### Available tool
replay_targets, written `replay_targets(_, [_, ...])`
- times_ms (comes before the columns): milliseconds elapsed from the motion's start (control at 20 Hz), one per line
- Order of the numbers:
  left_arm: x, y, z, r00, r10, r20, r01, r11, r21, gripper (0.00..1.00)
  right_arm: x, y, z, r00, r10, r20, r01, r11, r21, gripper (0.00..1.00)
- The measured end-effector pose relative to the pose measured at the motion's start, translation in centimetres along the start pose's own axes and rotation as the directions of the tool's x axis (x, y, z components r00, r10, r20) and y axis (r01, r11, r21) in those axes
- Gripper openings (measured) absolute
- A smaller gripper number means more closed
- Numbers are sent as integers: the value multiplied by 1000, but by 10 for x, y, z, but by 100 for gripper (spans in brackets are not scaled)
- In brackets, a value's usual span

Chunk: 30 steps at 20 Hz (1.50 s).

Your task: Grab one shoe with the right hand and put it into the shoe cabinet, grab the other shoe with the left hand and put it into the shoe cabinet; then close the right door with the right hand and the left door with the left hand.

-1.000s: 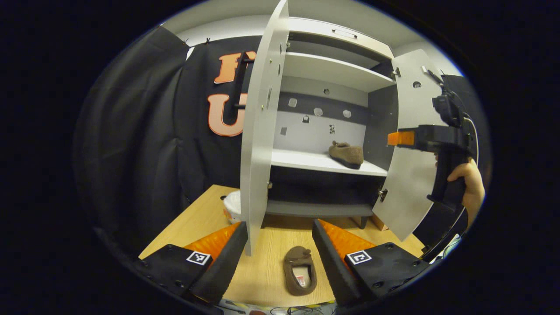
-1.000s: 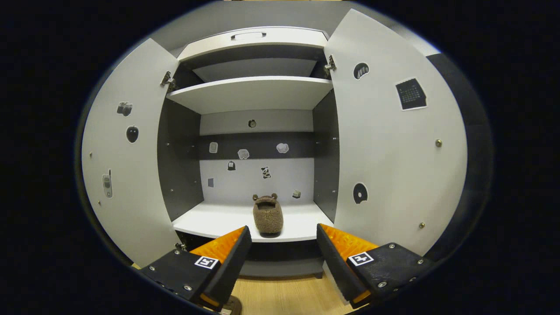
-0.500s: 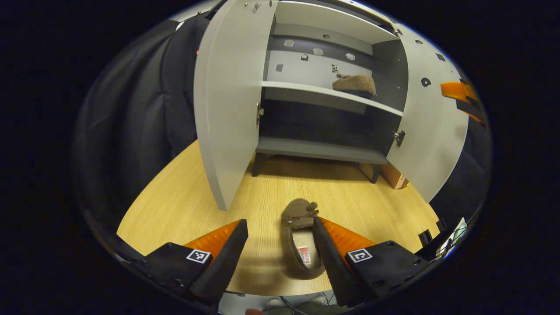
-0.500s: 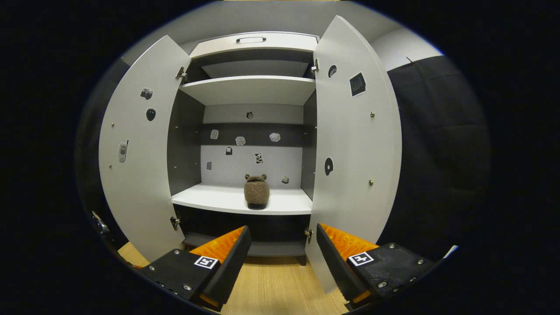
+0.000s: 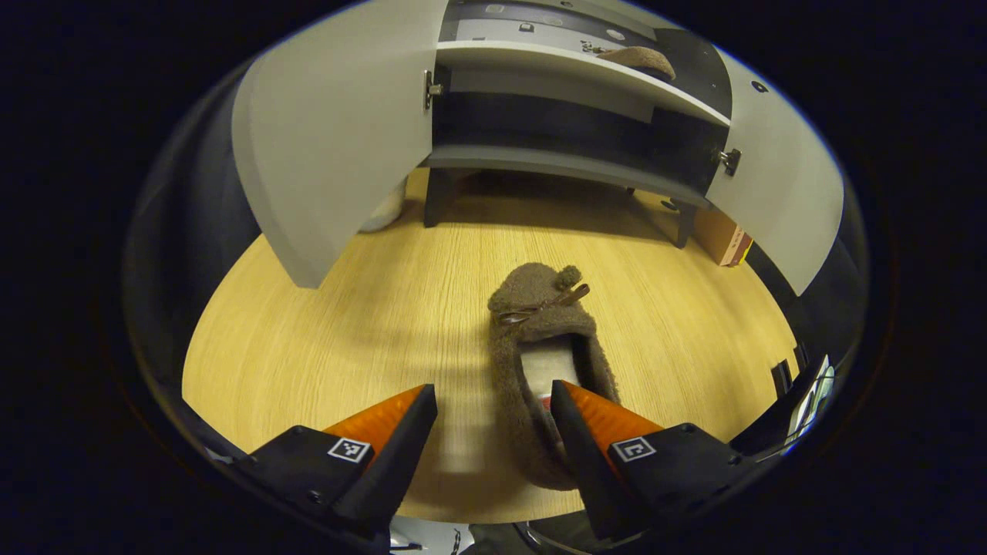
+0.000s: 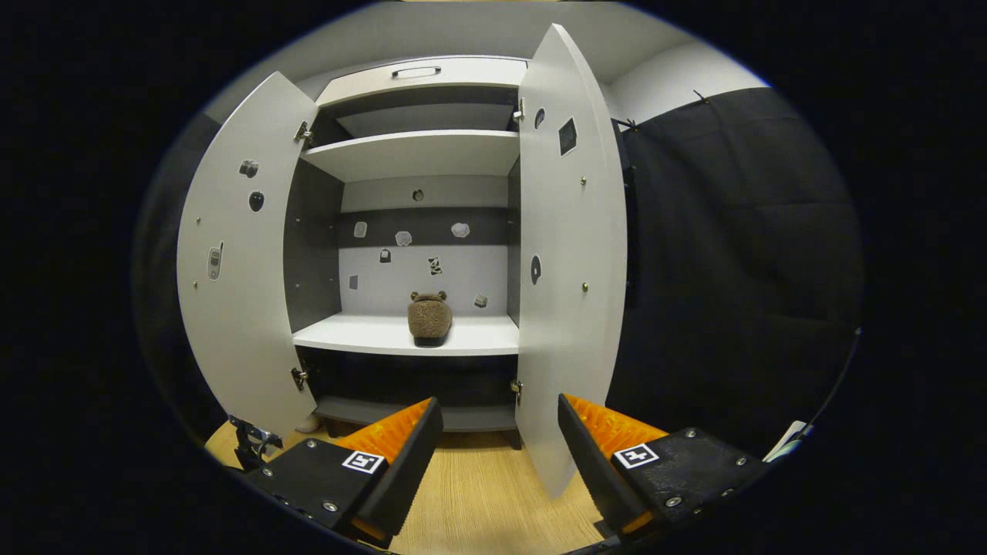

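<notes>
On the wood floor in front of the shoe cabinet (image 5: 570,154), the second shoe (image 5: 544,339) is lying toe toward the cabinet, heel toward the left gripper (image 5: 493,432). That gripper is hanging just above the heel end w/ jaws wide apart and holding nothing; one finger looks to be sitting over the shoe's opening, the other over bare floor beside it, so the near side wall is roughly lining up btwn them. Contact w/ the shoe: can't tell.

The other shoe (image 6: 429,317) is already sitting on the middle shelf (image 6: 370,335), toe pointing out, near the centre. Both doors are standing open: left door (image 6: 231,308) swung wide, right door (image 6: 567,293) nearly edge-on to the right gripper (image 6: 497,455), which is waiting well back from the cabinet, jaws wide and empty.

Handling, as a guess: the shoe looks like a fuzzy slipper, so prob. light, soft and squashy, not slippery or fragile. The fleece should be giving good friction. The collar will likely be folding under a pinch, so gripping one side wall at the opening, or the heel rim, seems best; the toe w/ its small ears and bow looks too bulky and floppy. Expect it to droop once lifted, so it'll be needing clearance over the shelf edge.
</notes>
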State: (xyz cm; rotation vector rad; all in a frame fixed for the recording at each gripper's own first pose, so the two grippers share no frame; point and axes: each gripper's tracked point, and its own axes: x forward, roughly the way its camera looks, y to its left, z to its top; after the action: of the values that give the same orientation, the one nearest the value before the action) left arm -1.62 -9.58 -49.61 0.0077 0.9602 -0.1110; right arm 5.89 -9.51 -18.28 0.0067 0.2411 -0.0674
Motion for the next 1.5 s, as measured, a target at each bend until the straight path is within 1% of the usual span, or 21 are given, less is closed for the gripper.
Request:
replay_targets(50, [5,0,-1,1000,-3,-10,3,1000,-3,100,-2,-4,-5,1000,-4,-13,4,1000,10,93])
replay_targets(150, [13,-4,0,1000,-19,-21,19,1000,-17,91,-9,-13,-11,999,-11,-34,13,999,39,93])
replay_targets(200, [15,-6,-2,999,-27,-28,26,999,-20,75,-11,-18,-13,999,-15,-43,18,998,53,93])
replay_targets(250, [17,-10,-1,999,-36,-34,36,999,-23,67,-12,-23,-16,999,-21,-50,24,998,62,93])
replay_targets(300, [20,-13,-1,998,-43,-36,42,999,-21,51,-13,-29,-18,998,-26,-56,30,997,67,92])
replay_targets(350, [23,-15,-1,998,-43,-42,43,999,-10,45,-14,-34,-19,998,-30,-61,34,997,68,93])
replay_targets(400, [21,-12,2,999,-14,-47,15,1000,20,37,-15,-40,-20,997,-32,-64,36,997,68,93])
replay_targets(450, [19,-14,-2,998,-2,-56,4,999,39,25,-16,-45,-19,997,-32,-67,37,997,67,93])
replay_targets(500, [21,-10,0,998,20,-52,-17,999,50,17,-19,-50,-19,997,-33,-68,38,997,66,93])
replay_targets(550, [25,-13,3,999,3,-49,-1,999,37,9,-19,-55,-18,997,-32,-69,37,997,63,93])
replay_targets(600, [24,-18,3,997,-36,-62,36,999,14,7,-19,-60,-16,997,-31,-68,35,998,59,93])
replay_targets(650, [19,-23,10,996,-55,-64,54,999,-5,7,-19,-64,-15,997,-30,-68,34,998,56,93])
replay_targets(700, [10,-28,17,996,-57,-63,57,998,-8,7,-19,-68,-12,998,-24,-65,27,998,55,93])
replay_targets(800, [-12,-33,43,998,-52,-33,52,998,25,7,-17,-72,-7,998,-12,-56,15,999,52,93])
replay_targets(850, [-23,-37,56,998,-57,-21,57,998,26,7,-16,-73,-7,999,-5,-53,7,999,47,93])
replay_targets(950, [-52,-49,88,997,-82,-6,82,997,-14,7,-14,-76,-7,999,14,-47,-12,999,38,93])
replay_targets(1000, [-71,-46,88,995,-95,4,95,995,-25,7,-13,-76,-8,999,27,-48,-25,999,38,93])
replay_targets(1200, [-131,-59,139,993,-110,41,111,994,-7,7,-6,-84,-15,997,59,-57,-56,997,53,93])
replay_targets(1350, [-160,-72,187,986,-122,113,128,991,-46,6,-3,-93,-19,996,66,-56,-63,997,54,93])
replay_targets(1500, [-180,-74,236,974,-109,197,121,991,-50,6,-1,-103,-21,996,66,-57,-63,996,66,93])
